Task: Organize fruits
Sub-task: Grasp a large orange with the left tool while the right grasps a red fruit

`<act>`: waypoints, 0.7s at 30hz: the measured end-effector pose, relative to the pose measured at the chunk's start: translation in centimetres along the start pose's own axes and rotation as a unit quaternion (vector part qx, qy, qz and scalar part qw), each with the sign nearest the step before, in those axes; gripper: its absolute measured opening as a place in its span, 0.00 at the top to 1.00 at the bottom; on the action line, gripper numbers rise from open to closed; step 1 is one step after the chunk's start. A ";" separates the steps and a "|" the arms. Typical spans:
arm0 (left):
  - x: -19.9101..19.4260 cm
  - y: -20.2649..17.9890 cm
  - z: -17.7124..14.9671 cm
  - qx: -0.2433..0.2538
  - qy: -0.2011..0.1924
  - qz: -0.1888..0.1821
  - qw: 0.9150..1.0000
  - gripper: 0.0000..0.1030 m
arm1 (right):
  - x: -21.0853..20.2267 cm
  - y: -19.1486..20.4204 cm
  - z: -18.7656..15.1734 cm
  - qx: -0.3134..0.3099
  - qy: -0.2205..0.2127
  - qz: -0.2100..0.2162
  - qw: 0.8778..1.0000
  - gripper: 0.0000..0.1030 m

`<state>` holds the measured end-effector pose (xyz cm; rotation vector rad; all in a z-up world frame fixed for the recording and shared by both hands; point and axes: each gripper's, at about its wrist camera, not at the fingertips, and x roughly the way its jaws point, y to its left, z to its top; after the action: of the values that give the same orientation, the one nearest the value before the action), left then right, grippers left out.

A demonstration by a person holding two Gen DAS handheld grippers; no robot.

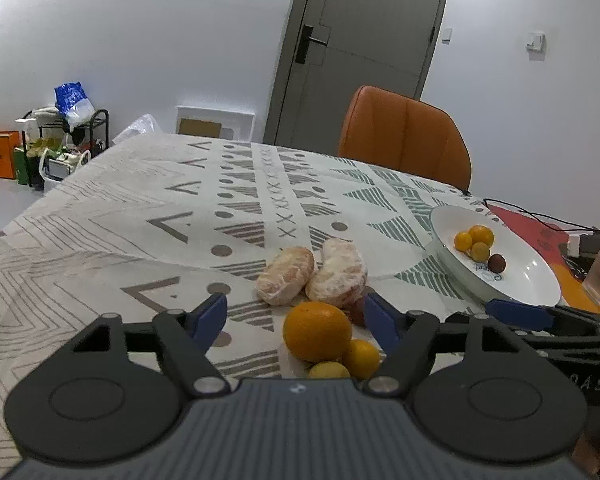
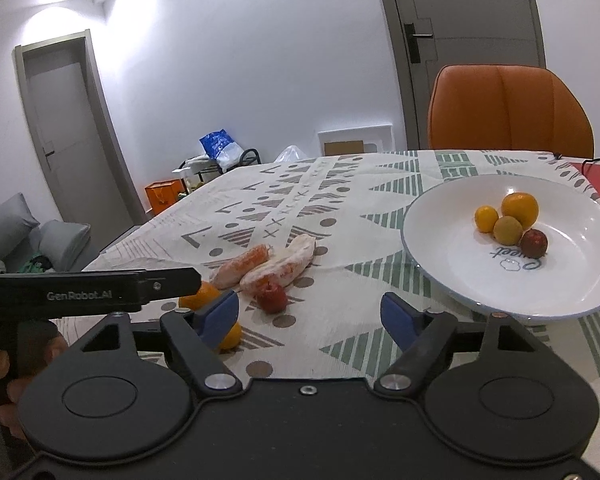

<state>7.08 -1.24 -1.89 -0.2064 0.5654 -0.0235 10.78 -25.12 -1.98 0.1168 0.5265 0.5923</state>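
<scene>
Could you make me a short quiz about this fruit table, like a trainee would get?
1. True or false: the white plate holds four pieces of fruit.
2. Which fruit lies between the fingers of the left gripper? A) the big orange B) a peeled citrus half C) the small red fruit
3. Fill in: both the left gripper and the right gripper are ____ and hold nothing.

Key: 1 true: three yellow-orange fruits and one dark red one. 2 A. 3 open.
</scene>
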 end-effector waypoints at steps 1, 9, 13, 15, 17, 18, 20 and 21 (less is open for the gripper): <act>0.1 0.0 -0.1 0.000 0.002 -0.001 1.000 0.30 | 0.1 0.0 0.0 0.000 0.001 0.000 1.000 0.27; 1.3 0.2 -0.2 -0.016 0.017 -0.007 1.000 0.45 | 0.7 -0.1 -0.2 -0.002 0.009 0.005 1.000 0.33; 1.6 0.4 -0.2 -0.026 0.023 -0.021 0.999 0.49 | 1.0 0.1 -0.1 -0.006 0.011 0.009 1.000 0.35; 1.7 0.3 -0.2 -0.024 0.027 -0.028 0.999 0.53 | 1.2 0.3 0.0 -0.009 0.013 0.012 1.000 0.36; 1.7 0.3 -0.2 -0.026 0.031 -0.040 0.998 0.62 | 1.5 0.6 0.1 -0.012 0.015 0.016 1.000 0.38; 1.7 0.3 -0.2 -0.025 0.031 -0.038 0.998 0.62 | 1.6 0.7 0.1 -0.014 0.016 0.018 1.000 0.39; 1.5 0.5 -0.2 -0.024 0.028 -0.030 0.999 0.62 | 2.0 1.0 0.2 -0.017 0.019 0.021 0.999 0.42; 1.3 0.7 -0.1 -0.024 0.026 -0.029 0.999 0.62 | 2.1 1.1 0.2 -0.018 0.020 0.022 0.999 0.43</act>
<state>8.11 -0.72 -2.81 -0.2703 0.6118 -0.0712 11.84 -23.00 -2.46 0.0827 0.5537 0.6486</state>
